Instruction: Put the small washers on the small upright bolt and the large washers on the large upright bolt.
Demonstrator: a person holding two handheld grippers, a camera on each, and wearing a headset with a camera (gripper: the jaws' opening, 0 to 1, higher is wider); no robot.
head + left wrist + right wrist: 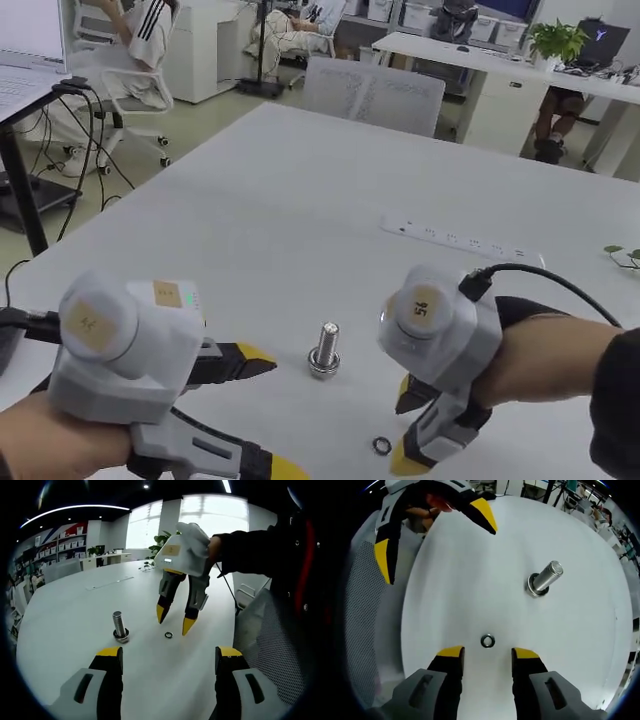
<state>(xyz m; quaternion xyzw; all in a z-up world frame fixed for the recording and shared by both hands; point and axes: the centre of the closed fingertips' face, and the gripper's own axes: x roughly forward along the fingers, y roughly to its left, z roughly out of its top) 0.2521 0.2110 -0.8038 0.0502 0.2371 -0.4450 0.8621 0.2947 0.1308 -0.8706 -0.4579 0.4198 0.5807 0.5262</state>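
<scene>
One bolt stands upright mid-worktop. In the head view, one loose washer lies flat at the bolt's 5 o'clock, just ahead of the right gripper, whose jaws gape wide and empty. The left gripper, at the bolt's 8 o'clock, is likewise spread wide and empty.

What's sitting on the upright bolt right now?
The bolt is bare at the top. A wider metal collar rings its base; washers or its own head, I cannot tell. A small washer lies loose on the table.
</scene>
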